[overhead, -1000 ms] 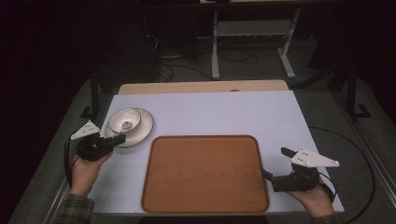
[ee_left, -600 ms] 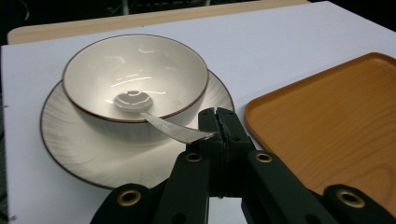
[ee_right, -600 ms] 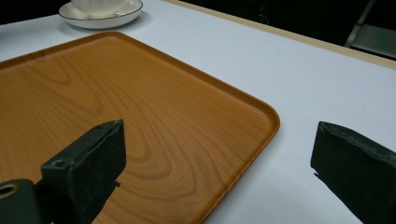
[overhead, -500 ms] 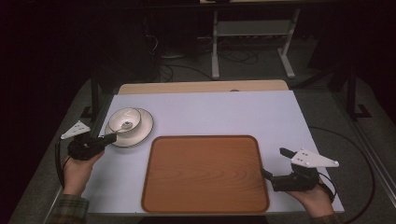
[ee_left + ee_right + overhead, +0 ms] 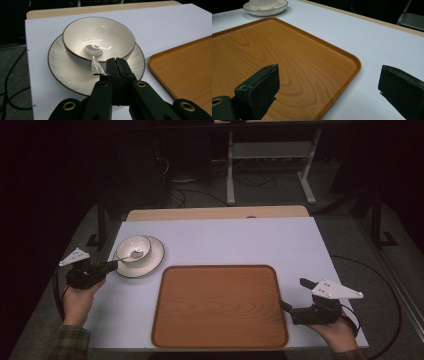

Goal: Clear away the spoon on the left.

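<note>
A glossy cream bowl (image 5: 98,37) with a thin dark rim sits on a wider cream plate (image 5: 67,72), round, faintly ribbed and dark-edged too. The pair stands near the left edge of the desk (image 5: 240,240), toward its far left corner; the desk's top is a smooth, pale lavender-white sheet with a strip of light wood showing along the far edge. A clear plastic spoon (image 5: 94,56) lies in the bowl, its oval head at the bottom and its handle slanting up over the near rim.

The left gripper (image 5: 117,61), matte black with brass-coloured rivets, has its jaws pressed together with no gap. The spoon's handle end lies against the side of the left jaw, just beside the tips; whether it is pinched there cannot be told. In the high view this gripper (image 5: 114,265) points at the plate from over the desk's left edge.

A rectangular wooden tray (image 5: 220,305) with rounded corners, a raised lip and visible grain lies by the near edge, centred.

The right gripper (image 5: 329,82) has its jaws spread wide, holding nothing, over the tray's right rim near the desk's near right corner.
</note>
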A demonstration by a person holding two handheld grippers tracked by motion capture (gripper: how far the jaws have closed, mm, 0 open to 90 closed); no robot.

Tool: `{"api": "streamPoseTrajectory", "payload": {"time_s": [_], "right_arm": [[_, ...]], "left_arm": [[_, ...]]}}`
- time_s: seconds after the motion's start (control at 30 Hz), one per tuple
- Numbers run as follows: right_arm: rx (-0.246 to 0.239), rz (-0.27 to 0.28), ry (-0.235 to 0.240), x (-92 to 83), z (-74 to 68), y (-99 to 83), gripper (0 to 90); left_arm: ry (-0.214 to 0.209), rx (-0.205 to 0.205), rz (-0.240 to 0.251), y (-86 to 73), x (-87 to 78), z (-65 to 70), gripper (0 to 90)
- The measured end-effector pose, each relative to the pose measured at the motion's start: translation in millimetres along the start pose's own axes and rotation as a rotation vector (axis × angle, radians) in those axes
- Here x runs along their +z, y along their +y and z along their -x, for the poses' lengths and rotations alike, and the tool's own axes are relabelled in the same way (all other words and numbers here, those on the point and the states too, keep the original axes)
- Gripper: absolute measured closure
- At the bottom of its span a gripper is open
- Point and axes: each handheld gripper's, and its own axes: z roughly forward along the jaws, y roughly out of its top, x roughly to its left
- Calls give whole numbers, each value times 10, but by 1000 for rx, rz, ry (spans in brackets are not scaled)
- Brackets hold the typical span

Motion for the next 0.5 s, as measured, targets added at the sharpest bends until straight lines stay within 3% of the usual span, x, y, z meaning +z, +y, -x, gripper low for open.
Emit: {"api": "streamPoseTrajectory", "payload": {"time_s": [0.5], "right_arm": [[4,2,1,2,-3,-4,32]], "left_arm": [[54,-26,-4,58,137,-125,894]]}}
